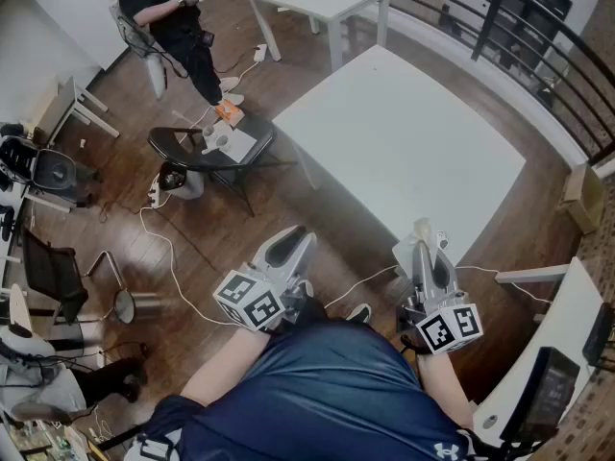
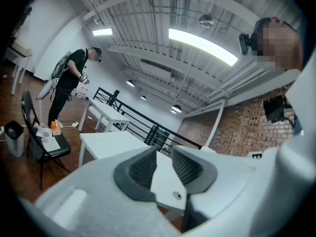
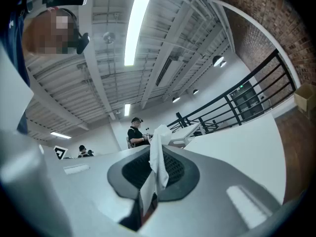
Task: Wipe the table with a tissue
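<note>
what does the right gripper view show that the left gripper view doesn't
Only the right gripper view: a white tissue pinched in the shut right gripper, and a cardboard box at the far right. Only the left gripper view: the left gripper open and empty, plus a black chair with small items on its seat. Both: the white table, the black railing and the ceiling lights.
</note>
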`<state>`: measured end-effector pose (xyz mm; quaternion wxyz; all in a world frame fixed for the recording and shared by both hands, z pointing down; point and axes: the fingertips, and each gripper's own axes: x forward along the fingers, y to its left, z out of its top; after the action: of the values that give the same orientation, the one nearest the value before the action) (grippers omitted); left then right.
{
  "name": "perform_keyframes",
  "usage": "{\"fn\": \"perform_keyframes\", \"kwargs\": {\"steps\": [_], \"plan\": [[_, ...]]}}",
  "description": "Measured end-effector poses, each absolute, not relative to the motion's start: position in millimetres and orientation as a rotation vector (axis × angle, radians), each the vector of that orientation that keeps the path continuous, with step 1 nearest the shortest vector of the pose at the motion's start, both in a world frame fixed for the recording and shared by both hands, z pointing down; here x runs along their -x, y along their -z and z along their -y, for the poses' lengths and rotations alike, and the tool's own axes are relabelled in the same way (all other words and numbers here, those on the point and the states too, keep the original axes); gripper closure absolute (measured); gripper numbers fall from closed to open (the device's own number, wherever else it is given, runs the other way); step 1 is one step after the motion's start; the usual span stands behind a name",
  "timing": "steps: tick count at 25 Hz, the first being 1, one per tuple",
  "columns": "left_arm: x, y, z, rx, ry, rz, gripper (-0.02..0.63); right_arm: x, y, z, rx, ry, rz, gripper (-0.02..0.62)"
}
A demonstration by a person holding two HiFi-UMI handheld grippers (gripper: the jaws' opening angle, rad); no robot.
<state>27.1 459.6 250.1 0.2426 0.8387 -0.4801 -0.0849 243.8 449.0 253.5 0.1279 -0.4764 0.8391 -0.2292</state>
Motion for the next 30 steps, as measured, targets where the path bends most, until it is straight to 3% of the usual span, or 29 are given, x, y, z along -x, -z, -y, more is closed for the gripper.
{"fn": "perform_keyframes", "kwargs": {"steps": [22,30], "plan": [[103,-255,-285,-2.380,0.244,1.076,0.512,-122,-230,-298,1.748,0.600,-2.304,0.577],[122,-267,-235,-2.347,0.242,1.102,0.512,-108,-242,-249,1.745,0.629,-2.303,0.577]]}}
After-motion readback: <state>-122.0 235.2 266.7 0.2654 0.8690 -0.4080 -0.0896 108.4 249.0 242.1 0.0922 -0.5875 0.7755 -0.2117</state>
